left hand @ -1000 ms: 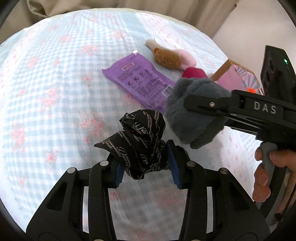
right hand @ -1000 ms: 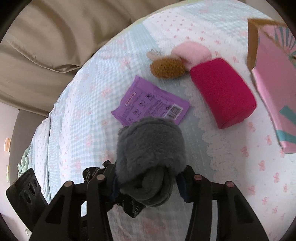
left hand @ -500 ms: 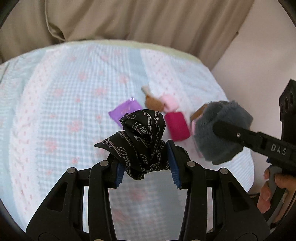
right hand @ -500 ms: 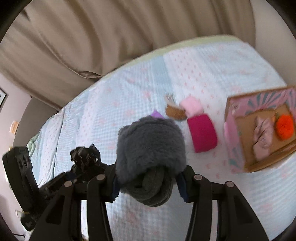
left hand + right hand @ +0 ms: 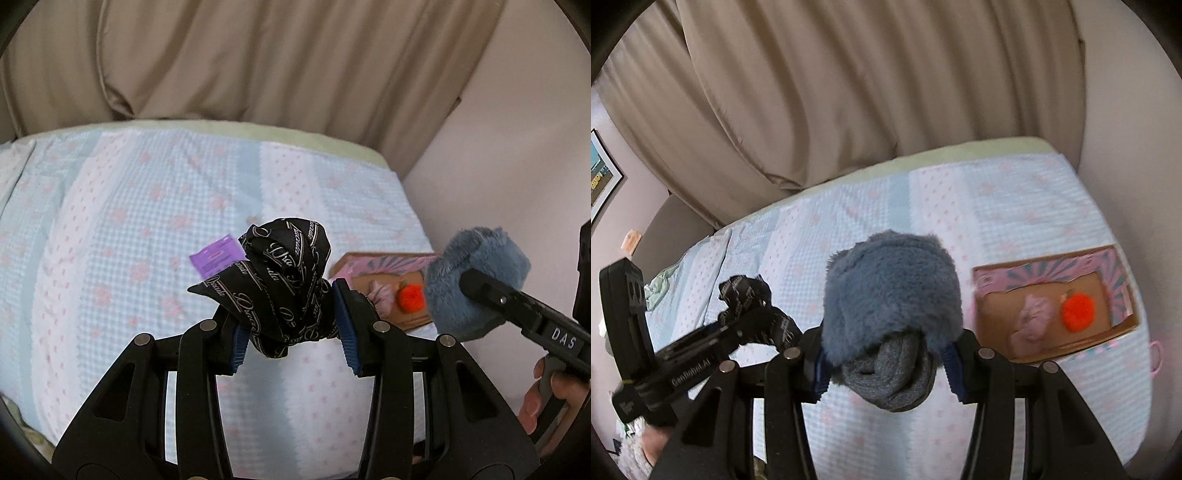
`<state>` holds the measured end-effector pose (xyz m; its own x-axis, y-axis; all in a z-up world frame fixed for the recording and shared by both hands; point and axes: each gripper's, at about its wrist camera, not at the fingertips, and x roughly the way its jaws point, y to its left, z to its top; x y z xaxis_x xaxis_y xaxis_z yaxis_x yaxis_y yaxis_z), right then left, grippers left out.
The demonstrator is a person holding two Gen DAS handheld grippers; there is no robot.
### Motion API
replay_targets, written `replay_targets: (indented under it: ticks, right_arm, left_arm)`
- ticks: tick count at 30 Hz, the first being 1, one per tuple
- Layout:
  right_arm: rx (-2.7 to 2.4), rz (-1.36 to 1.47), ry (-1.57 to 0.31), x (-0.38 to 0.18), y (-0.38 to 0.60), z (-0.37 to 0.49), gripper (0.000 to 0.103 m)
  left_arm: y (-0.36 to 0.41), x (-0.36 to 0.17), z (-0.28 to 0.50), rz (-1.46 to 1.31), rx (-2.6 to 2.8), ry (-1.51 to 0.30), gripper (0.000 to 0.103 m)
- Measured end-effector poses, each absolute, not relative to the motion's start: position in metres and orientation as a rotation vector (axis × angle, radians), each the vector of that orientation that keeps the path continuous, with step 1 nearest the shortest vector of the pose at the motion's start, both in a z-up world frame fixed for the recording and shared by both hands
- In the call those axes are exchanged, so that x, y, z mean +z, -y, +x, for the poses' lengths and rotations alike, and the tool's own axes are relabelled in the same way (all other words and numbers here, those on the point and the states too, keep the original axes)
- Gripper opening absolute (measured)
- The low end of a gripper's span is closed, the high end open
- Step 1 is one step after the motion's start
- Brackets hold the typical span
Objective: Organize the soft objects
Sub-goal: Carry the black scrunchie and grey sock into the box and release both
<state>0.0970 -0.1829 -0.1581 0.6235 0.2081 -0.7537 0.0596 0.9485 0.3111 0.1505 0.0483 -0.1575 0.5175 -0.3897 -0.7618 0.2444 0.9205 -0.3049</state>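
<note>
1. My left gripper is clamped on a knotted black scarf with white script; both blue pads press into the cloth and the bundle stands up between them, held above the bed.
2. My right gripper is closed on a rolled grey-blue fuzzy sock; the knit end bulges out below the pads and the fluffy cuff sits above them, also held in the air.
3. The open cardboard box with the pink patterned flaps sits near the bed's right edge. It already holds 2 things: a pale pink soft item and an orange pom-pom beside it.
4. So I judge the job partly done: 2 pieces are in the box, 2 more are in my grippers, neither yet over it.
5. A purple packet lies on the cover towards the middle of the bed, half hidden behind the scarf. I cannot tell from here whether anything else lies on the cover, since the bundles block much of the view.
6. What remains, as I read it: carry both bundles across to the box, let them go inside, then check the cover for leftovers.
</note>
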Motion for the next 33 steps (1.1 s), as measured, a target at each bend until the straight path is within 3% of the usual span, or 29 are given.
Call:
replay_targets:
  ticks: [5, 13, 23, 33]
  right_arm:
    - [0.051, 0.316, -0.878, -0.143, 0.232, 0.078, 0.046]
    - [0.005, 0.313, -0.894, -0.145, 0.31, 0.069, 0.046]
    - [-0.052, 0.351, -0.997, -0.192, 0.392, 0.093, 0.046]
    - [-0.068, 0.395, -1.155, -0.261, 0.418, 0.139, 0.046]
  left_arm:
    - [0.001, -0.134, 0.142, -0.171, -0.397, -0.916, 0.038]
    - [0.082, -0.142, 0.137, -0.182, -0.416, -0.931, 0.038]
    - [0.18, -0.194, 0.149, -0.118, -0.438, -1.057, 0.038]
    - [0.224, -0.28, 0.194, -0.079, -0.426, -1.205, 0.038]
